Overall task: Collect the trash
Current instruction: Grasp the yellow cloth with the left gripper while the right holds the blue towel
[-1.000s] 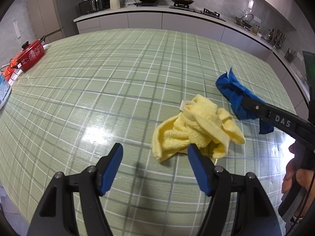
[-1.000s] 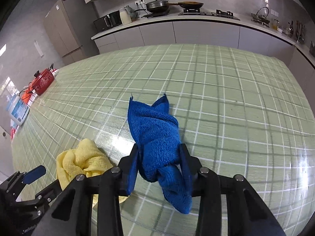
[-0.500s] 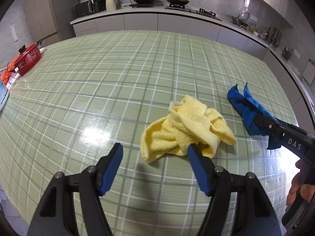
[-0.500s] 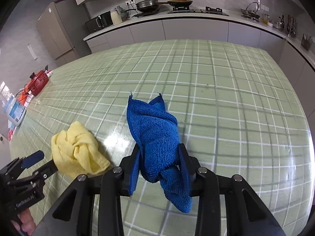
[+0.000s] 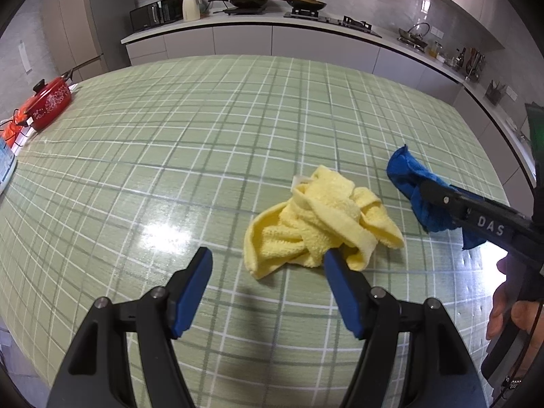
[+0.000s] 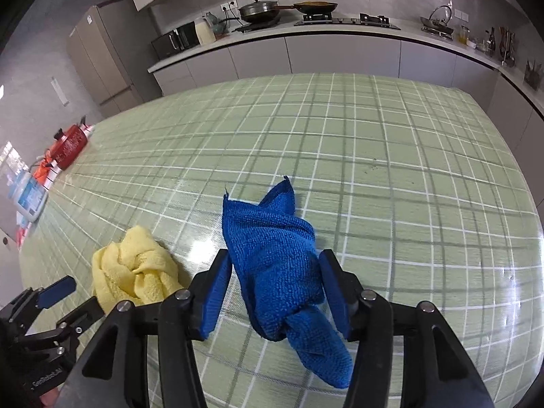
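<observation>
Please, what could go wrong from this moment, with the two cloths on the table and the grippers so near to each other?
1. The right gripper has just been opening; gaps show beside the blue cloth, so lifting now may leave it behind.
2. The left gripper is open with only an edge of the yellow cloth near one finger; closing here may catch only a fold.
3. The cloths lie close together, so the grippers could bump.
</observation>
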Action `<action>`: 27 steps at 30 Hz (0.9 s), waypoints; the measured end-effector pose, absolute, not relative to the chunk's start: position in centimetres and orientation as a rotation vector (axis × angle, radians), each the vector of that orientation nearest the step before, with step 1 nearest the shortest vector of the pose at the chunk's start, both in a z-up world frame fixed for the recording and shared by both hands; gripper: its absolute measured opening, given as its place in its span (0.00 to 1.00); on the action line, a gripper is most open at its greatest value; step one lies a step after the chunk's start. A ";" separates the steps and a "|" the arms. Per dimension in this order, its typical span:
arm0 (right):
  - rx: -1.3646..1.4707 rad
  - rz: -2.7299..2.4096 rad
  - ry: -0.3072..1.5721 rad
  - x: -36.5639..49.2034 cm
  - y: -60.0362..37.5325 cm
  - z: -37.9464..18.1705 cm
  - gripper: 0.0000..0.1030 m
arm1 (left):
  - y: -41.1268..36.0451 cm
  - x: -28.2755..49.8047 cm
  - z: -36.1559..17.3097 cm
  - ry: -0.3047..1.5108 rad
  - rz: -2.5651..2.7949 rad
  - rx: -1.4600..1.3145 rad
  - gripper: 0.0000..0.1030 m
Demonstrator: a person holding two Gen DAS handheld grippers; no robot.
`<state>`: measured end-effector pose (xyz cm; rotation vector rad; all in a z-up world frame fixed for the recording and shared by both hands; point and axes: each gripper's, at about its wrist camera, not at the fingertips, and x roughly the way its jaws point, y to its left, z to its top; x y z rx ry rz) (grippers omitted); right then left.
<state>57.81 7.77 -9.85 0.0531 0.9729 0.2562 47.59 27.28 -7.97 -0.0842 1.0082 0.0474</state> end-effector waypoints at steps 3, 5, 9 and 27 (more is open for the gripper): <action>0.031 0.252 0.980 57.7 8.1 -10.0 0.48 | 27.3 47.6 -8.0 1.010 0.043 -0.086 0.68; 0.014 0.254 0.979 57.4 8.3 -10.0 0.39 | 27.2 47.5 -7.9 1.009 0.041 -0.087 0.68; 0.016 0.247 0.972 56.6 7.9 -10.0 0.36 | 26.7 47.6 -7.8 1.005 0.026 -0.078 0.68; 0.071 0.195 0.996 51.3 2.6 -9.7 0.37 | 24.8 47.9 -7.5 1.001 -0.013 -0.056 0.68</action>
